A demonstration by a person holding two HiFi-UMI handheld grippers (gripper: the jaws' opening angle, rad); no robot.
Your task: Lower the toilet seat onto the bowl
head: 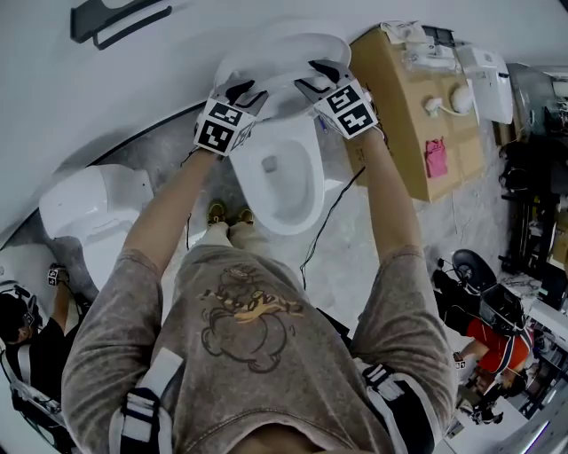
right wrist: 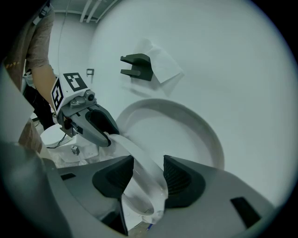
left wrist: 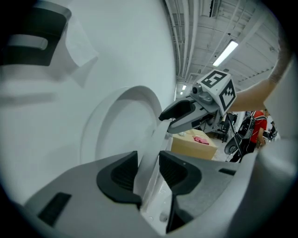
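Washroom stock count
Toilets, two: centre toilet (head: 311, 191), left toilet (head: 89, 208); toilet seat (right wrist: 137, 162), one; grippers, two: left gripper (head: 240, 90), right gripper (head: 321, 75); cardboard box (head: 399, 97), one; pink cloth (head: 436, 157), one; black wall bracket (head: 115, 19), one.

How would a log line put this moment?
left gripper: on seat | right gripper: on seat | seat: raised | bowl: uncovered

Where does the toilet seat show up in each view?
Head view: toilet seat top centre, raised above the bowl.
Left gripper view: toilet seat lower centre, edge-on between the jaws.
Right gripper view: toilet seat lower centre, curving between the jaws.
Shared landmark: black wall bracket.
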